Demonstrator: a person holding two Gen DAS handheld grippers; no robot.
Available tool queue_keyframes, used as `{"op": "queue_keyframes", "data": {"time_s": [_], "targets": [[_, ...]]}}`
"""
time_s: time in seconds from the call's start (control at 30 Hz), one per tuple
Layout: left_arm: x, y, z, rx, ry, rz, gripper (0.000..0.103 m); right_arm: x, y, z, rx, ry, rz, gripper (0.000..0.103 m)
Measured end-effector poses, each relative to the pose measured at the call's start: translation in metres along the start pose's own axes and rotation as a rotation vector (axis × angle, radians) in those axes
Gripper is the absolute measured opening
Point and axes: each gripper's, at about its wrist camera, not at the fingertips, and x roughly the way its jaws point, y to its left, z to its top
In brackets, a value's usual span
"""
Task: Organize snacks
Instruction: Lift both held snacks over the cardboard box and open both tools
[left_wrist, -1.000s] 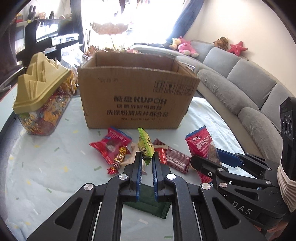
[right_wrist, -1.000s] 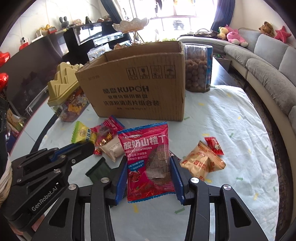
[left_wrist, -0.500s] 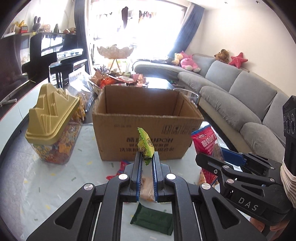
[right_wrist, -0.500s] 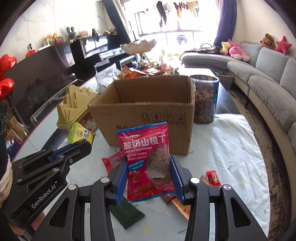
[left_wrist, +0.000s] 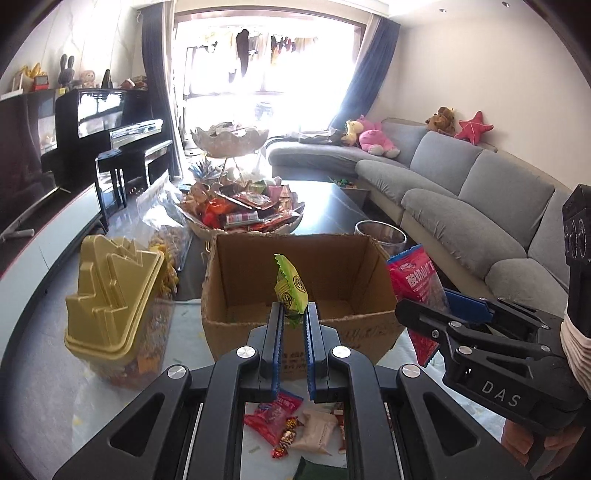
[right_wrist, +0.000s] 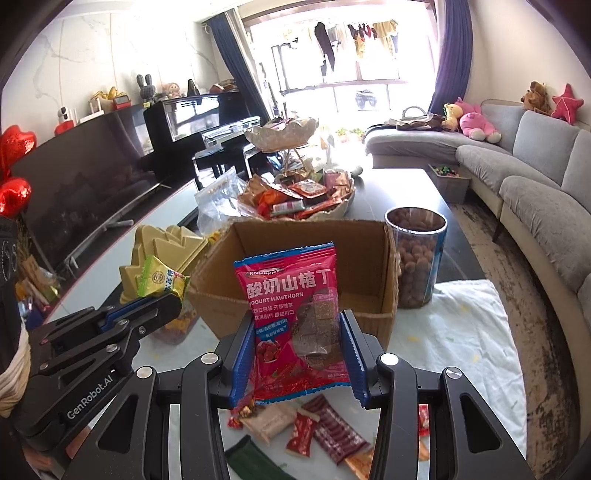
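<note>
My left gripper (left_wrist: 292, 316) is shut on a small green-and-yellow snack packet (left_wrist: 290, 288) and holds it upright just before the near rim of the open cardboard box (left_wrist: 332, 332). My right gripper (right_wrist: 297, 325) is shut on a red yogurt hawthorn bag (right_wrist: 295, 317), held above the table in front of the same box (right_wrist: 384, 273). The box looks empty inside. Each gripper shows in the other's view: the right one (left_wrist: 424, 314) with the red bag (left_wrist: 415, 275), the left one (right_wrist: 162, 302) with the green packet (right_wrist: 160, 282).
Loose snack packets (right_wrist: 325, 432) lie on the white cloth below the grippers. A yellow-lidded snack jar (left_wrist: 114, 306) stands left of the box, a clear tub of round snacks (right_wrist: 415, 254) right of it, a heaped snack bowl (left_wrist: 240, 212) behind. A grey sofa (left_wrist: 480, 206) is at right.
Both grippers have risen from the table with their packets and come level with the box top; the inside of the box now shows.
</note>
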Motion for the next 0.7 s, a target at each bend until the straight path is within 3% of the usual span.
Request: {"op": "queue_keyframes", "data": {"time_s": [0.53,0.6,0.7], "targets": [[0.063,0.015,0.035,0.007,0.104,0.001,0.013,0.047,-0.005,0.044,-0.029,0.053,-0.045,0.045],[0.070,0.015,0.037,0.005,0.111,0.013,0.015,0.052,-0.007,0.045,-0.024,0.065,-0.048,0.045],[0.071,0.016,0.036,0.003,0.116,0.015,0.036,0.058,-0.012,0.047,-0.009,0.070,-0.069,0.054]]}}
